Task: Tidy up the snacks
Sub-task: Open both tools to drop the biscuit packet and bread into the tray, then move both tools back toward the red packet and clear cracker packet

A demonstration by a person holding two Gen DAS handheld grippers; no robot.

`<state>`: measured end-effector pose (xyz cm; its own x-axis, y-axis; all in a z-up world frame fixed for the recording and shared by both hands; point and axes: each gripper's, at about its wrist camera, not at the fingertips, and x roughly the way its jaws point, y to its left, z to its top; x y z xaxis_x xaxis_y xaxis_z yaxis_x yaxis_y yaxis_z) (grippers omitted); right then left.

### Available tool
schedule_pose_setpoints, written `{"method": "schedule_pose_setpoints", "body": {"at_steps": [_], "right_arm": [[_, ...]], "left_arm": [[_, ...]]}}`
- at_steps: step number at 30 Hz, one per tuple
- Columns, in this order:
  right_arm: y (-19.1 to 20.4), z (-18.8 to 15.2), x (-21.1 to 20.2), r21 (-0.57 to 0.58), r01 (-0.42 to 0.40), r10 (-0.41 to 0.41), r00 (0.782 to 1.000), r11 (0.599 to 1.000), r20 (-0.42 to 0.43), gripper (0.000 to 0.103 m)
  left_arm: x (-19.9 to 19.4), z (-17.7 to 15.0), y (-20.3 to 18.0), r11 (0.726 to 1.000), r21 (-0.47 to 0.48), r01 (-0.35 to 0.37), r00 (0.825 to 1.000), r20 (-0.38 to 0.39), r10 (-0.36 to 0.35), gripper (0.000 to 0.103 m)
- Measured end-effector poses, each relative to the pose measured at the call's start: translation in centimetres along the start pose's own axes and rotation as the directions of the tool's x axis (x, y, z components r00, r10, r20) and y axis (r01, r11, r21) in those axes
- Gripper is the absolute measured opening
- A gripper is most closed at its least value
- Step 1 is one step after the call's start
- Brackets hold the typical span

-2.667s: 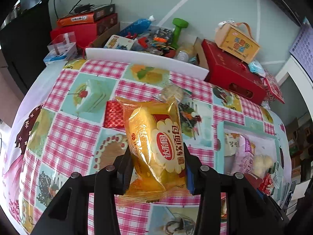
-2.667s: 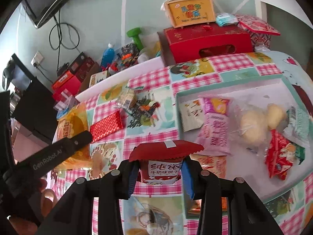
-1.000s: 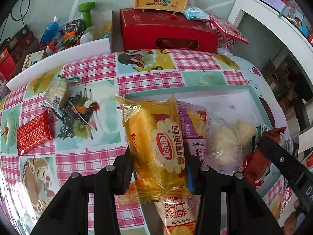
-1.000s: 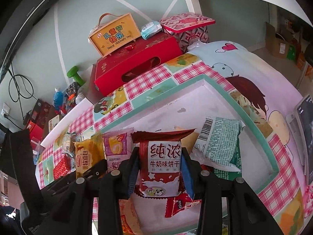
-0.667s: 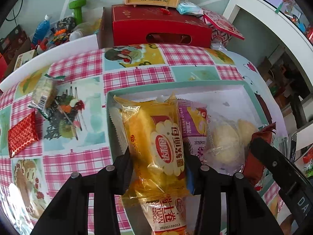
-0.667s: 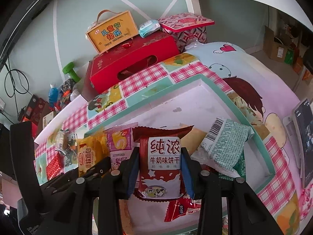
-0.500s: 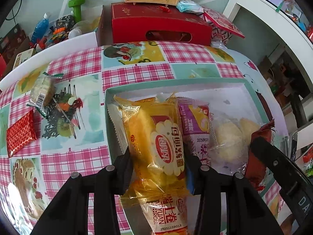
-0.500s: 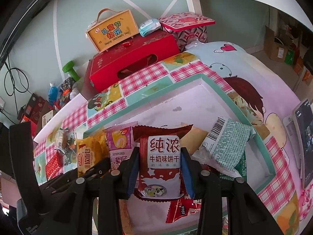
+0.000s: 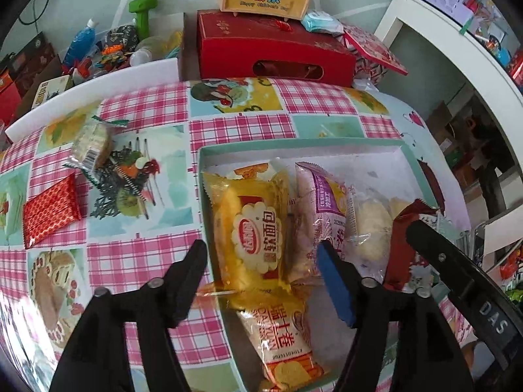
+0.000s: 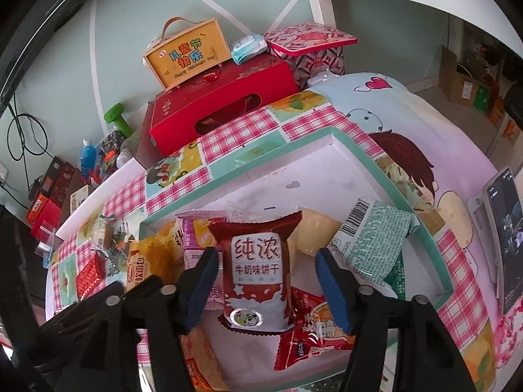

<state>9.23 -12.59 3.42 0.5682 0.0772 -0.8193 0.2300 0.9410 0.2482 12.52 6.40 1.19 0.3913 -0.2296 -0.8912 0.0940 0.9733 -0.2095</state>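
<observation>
My left gripper (image 9: 261, 261) is open over the left end of the teal-rimmed tray (image 9: 294, 142). The yellow bread packet (image 9: 251, 228) lies loose between its spread fingers, on other snacks. In the right wrist view my right gripper (image 10: 266, 261) is open too. The dark red milk biscuit packet (image 10: 258, 271) rests free between its fingers on the pile inside the tray (image 10: 359, 150). A red foil packet (image 9: 50, 210) and a clear-wrapped snack (image 9: 93, 145) lie on the checked cloth left of the tray.
The tray also holds a purple packet (image 9: 323, 202), a clear bag of round pastries (image 9: 372, 225), an orange roll packet (image 9: 284, 343), a green packet (image 10: 372, 251) and a red packet (image 10: 313, 323). Red gift boxes (image 9: 271, 49) stand behind. A phone (image 10: 503, 238) lies at the right.
Both grippers carried their packets from over the cloth to the tray. In the last half second both opened, and the bread and biscuit packets now lie in the tray.
</observation>
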Motion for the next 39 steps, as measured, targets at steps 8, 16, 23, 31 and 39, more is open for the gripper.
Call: {"method": "schedule_pose_setpoints", "body": {"at_steps": [8,16,23,31,39], "right_arm": [[0.4,-0.1,0.0,-0.035,0.026,-0.025,1.0,0.999,0.003,0.085],[1.4,-0.4,0.2,-0.08,0.034,-0.034,0.999,0.996,0.004,0.088],[2.6,-0.8,0.2,-0.132,0.042,-0.041,0.999,0.99,0.014,0.098],[3.6,-1.2,0.4,-0.176,0.058,-0.054,0.998,0.983,0.025,0.103],[4.2,-1.5,0.4,-0.207,0.074,-0.069,0.997,0.976,0.032,0.103]], "left_arm": [[-2.4,-1.0,1.9,0.997,-0.059,-0.046,0.999,0.015,0.047,0.082],[-3.1,-1.9,4.2,0.983,-0.125,-0.137,0.99,0.012,0.139,0.084],[-2.8,-2.7,5.7,0.974,-0.164,-0.157,0.988,-0.011,0.157,0.085],[-2.6,-3.0,6.5,0.962,-0.198,-0.187,0.982,-0.025,0.185,0.099],[-2.7,-3.0,7.3,0.948,-0.223,-0.229,0.973,-0.019,0.23,0.102]]}}
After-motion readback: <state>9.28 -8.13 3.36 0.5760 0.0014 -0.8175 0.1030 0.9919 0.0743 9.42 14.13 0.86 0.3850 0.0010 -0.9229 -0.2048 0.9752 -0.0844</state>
